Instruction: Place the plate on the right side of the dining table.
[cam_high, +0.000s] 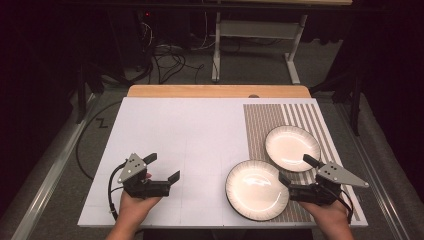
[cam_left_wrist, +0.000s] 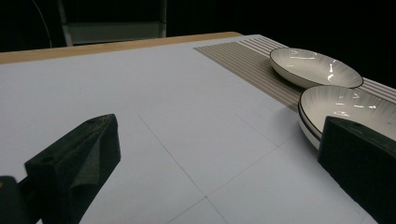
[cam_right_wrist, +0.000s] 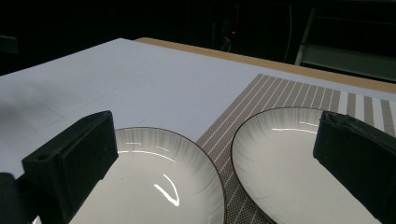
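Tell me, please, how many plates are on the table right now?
2. The near plate sits at the front, half on the striped mat, just left of the right gripper. The far plate lies fully on the mat behind it. Nothing appears to hide another.

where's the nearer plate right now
In the high view the nearer plate sits front right, half on the striped mat, beside the right gripper.
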